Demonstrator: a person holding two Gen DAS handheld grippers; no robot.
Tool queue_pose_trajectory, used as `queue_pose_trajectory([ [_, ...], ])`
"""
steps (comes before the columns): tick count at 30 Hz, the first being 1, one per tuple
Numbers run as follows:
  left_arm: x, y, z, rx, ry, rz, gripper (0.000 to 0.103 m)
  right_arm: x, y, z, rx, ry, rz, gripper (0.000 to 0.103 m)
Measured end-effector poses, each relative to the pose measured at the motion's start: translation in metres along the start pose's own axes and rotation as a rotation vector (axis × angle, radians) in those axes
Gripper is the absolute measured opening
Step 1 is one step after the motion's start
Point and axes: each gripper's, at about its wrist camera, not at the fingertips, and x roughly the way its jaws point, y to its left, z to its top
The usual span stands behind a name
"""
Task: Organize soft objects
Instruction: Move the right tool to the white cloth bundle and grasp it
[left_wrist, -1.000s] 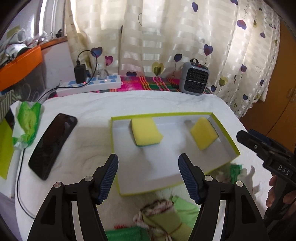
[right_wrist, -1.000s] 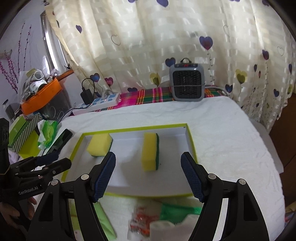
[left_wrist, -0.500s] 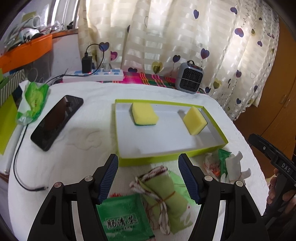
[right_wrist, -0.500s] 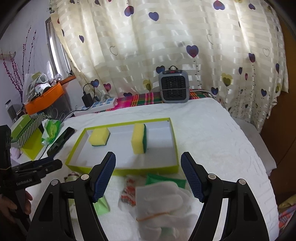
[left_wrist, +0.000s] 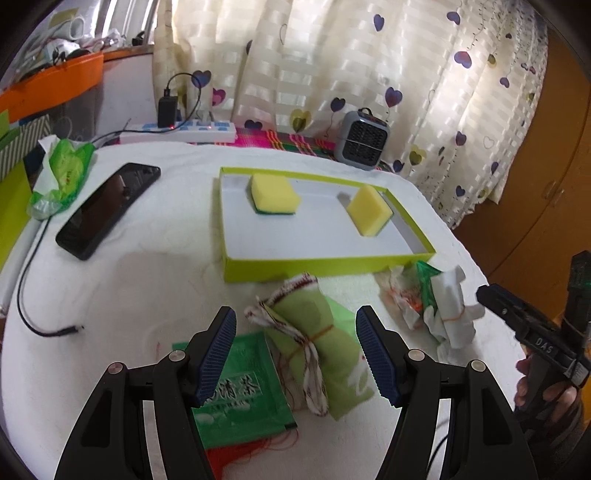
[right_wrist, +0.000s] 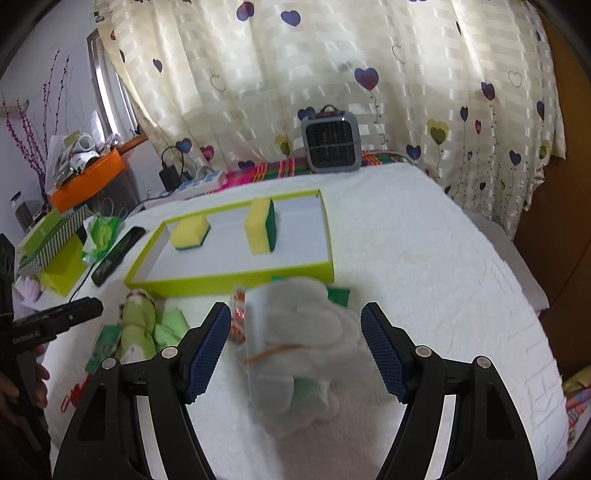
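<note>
A green-rimmed tray (left_wrist: 325, 264) (right_wrist: 229, 279) on the white cloth holds two yellow sponges: one flat (left_wrist: 274, 193) (right_wrist: 189, 232), one on edge (left_wrist: 370, 209) (right_wrist: 260, 230). In front of the tray lie a rolled light green cloth bundle tied with string (left_wrist: 314, 332) (right_wrist: 136, 327), a green packet (left_wrist: 236, 395), and a white glove bundle with a rubber band (left_wrist: 450, 306) (right_wrist: 295, 343). My left gripper (left_wrist: 297, 354) is open, its fingers either side of the green bundle. My right gripper (right_wrist: 295, 350) is open around the white glove bundle.
A black phone (left_wrist: 107, 208) and a green wipes pack (left_wrist: 62, 173) lie left of the tray. A power strip (left_wrist: 177, 131) and a small grey heater (left_wrist: 364, 142) (right_wrist: 330, 140) stand at the back by the curtain. A cable (left_wrist: 33, 295) trails at the left.
Both grippers have pulled back from over the tray toward the near side. The green bundle now lies between the left fingers and the white glove bundle between the right fingers.
</note>
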Motion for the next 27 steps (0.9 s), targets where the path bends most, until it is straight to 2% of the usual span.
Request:
queue_pose_trajectory([
  [5,0.005,-0.001,-0.011,-0.015,0.031,-0.01,0.068,0.009,0.005,-0.01,-0.027,0.033,0.014,0.073],
  [12,0.012,-0.004,-0.023,-0.022,0.065,-0.026,0.068,0.026,0.013,-0.02,-0.09,0.078,-0.022,0.073],
  [20,0.02,-0.009,-0.024,-0.027,0.09,-0.024,0.068,0.032,0.03,-0.015,-0.232,0.072,-0.137,0.073],
  [24,0.022,-0.01,-0.025,-0.024,0.099,-0.015,0.068,0.035,0.03,-0.016,-0.249,0.09,-0.149,0.073],
  [27,0.023,-0.01,-0.025,-0.031,0.104,-0.006,0.068,0.034,0.026,-0.017,-0.229,0.089,-0.142,0.055],
])
